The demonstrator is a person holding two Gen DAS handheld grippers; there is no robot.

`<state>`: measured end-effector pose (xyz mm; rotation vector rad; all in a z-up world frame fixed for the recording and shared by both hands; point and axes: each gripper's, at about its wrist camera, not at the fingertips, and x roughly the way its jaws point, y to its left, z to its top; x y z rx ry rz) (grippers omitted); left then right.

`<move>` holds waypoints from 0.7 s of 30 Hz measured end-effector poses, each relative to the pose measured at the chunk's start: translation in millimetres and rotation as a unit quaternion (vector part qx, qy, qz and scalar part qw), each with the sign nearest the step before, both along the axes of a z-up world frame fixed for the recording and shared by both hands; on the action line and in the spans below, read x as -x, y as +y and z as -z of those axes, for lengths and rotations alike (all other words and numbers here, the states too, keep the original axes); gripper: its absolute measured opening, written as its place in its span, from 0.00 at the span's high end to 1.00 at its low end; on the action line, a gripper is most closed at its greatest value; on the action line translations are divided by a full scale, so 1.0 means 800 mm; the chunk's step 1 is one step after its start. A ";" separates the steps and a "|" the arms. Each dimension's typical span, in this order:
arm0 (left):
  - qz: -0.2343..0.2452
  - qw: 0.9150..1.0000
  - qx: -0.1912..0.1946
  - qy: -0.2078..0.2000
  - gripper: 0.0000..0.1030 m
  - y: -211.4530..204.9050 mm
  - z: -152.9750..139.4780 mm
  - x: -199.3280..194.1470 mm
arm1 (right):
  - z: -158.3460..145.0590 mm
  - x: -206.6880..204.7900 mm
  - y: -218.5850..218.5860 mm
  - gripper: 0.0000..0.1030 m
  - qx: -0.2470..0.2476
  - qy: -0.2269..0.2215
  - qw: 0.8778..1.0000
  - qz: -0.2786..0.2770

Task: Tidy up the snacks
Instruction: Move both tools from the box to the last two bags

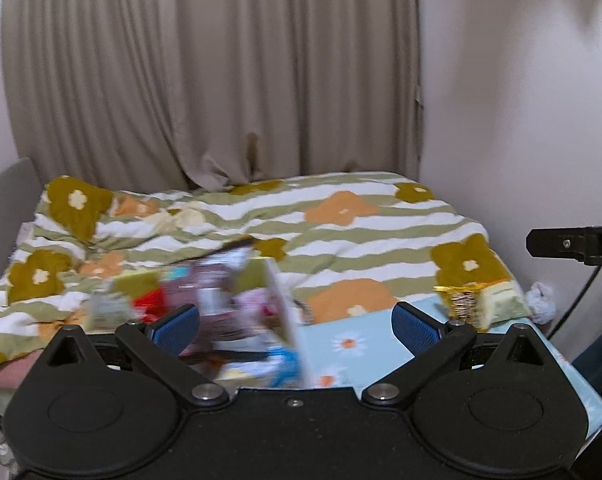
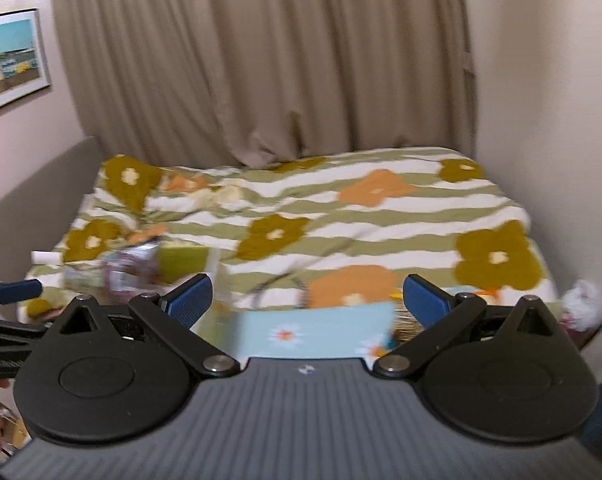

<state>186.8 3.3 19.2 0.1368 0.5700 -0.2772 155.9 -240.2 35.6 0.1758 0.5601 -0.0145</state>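
both tongs [image 1: 297,322] [image 2: 307,300] gape wide, empty, before blurred colourful snack packets [image 1: 221,300].

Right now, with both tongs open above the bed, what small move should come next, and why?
Probably ease the left tongs forward and down onto the blurred snack pile just ahead of them. Both the left and the right tongs are open and empty, and the pile on the flowered duvet lies nearest the left.
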 end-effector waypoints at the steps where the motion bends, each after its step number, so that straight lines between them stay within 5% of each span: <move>1: 0.004 1.000 0.001 0.006 0.00 -0.015 0.003 -0.004 | 0.004 -0.002 -0.016 0.00 0.003 0.004 1.000 0.005; 12: 0.034 0.997 -0.004 0.063 0.00 -0.180 0.073 -0.071 | 0.069 -0.048 -0.172 0.00 -0.008 0.062 0.997 0.039; 21: 0.042 0.993 0.005 0.113 0.01 -0.270 0.157 -0.140 | 0.155 -0.122 -0.237 0.00 -0.047 0.119 0.991 0.034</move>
